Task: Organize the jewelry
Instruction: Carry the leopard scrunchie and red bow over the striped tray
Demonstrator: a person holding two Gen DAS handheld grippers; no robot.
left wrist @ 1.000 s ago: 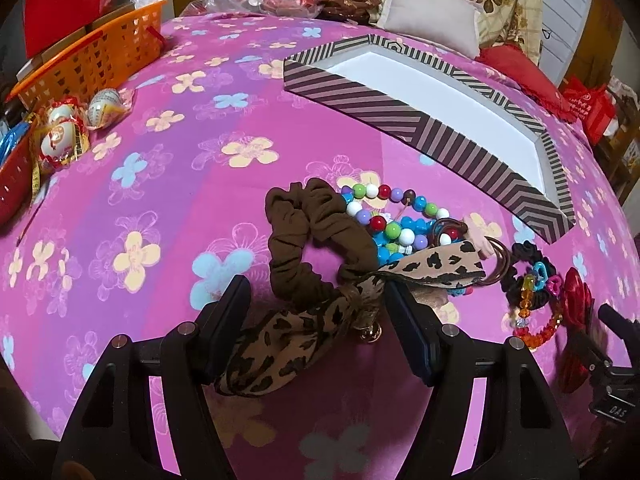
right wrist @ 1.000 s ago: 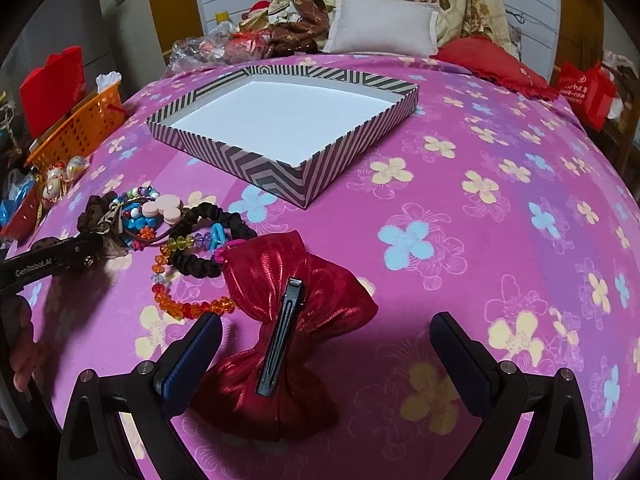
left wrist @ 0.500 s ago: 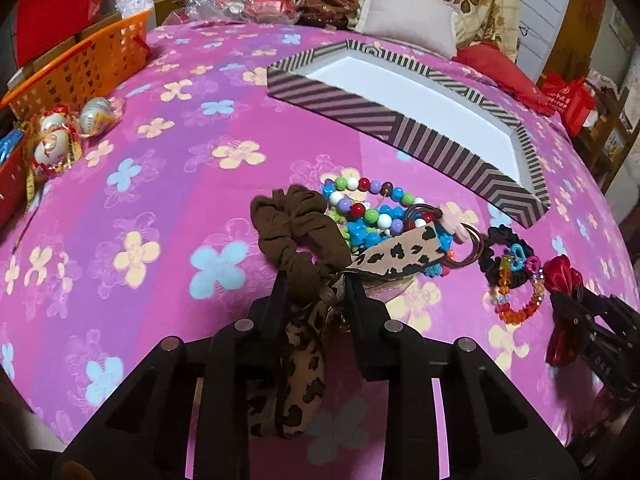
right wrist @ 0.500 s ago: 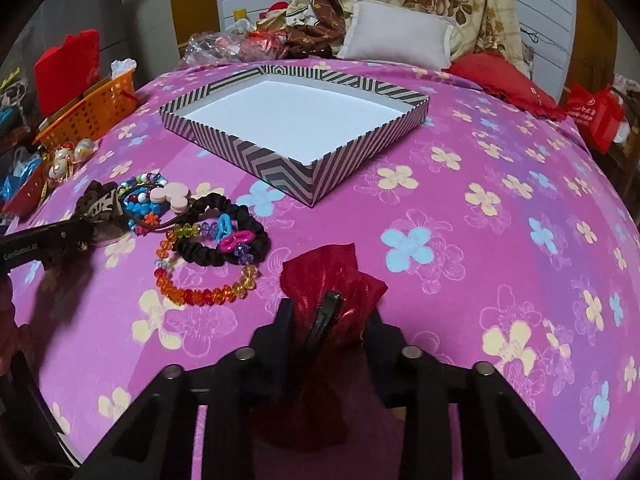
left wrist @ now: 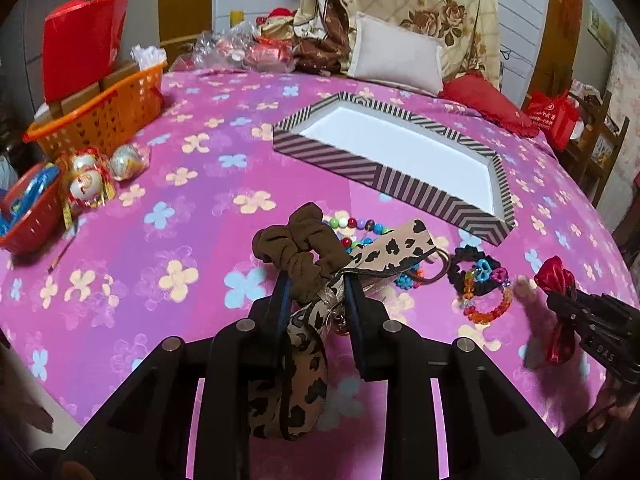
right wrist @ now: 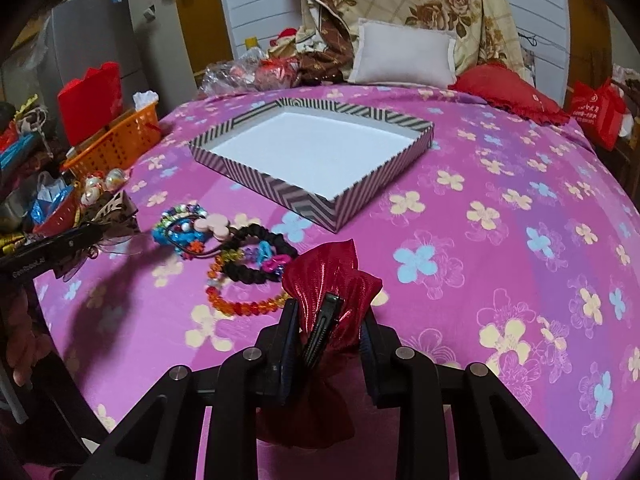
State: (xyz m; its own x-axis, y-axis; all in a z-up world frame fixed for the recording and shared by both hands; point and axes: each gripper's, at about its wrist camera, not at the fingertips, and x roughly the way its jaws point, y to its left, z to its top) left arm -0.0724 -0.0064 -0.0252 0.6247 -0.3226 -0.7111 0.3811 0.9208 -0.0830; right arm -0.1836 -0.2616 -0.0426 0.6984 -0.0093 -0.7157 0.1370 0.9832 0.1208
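Grippers clamping scrunchie, bow

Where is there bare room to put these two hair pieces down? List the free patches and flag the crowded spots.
Free: the white floor of the striped tray, which holds nothing, and the pink cloth to its right. Crowded: the bead bracelets and black scrunchie before the tray's near corner, and the orange basket edge. The left gripper and right gripper are both loaded.

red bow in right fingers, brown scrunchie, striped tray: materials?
Red bow: looks like shiny metallic fabric, streaky highlights on its pleats, on a dark clip, probably metal.
Brown scrunchie: matte soft cloth, gathered ruffles, likely elastic inside.
Striped tray: seems printed cardboard, thin straight walls, sharp corners, plain white inside.
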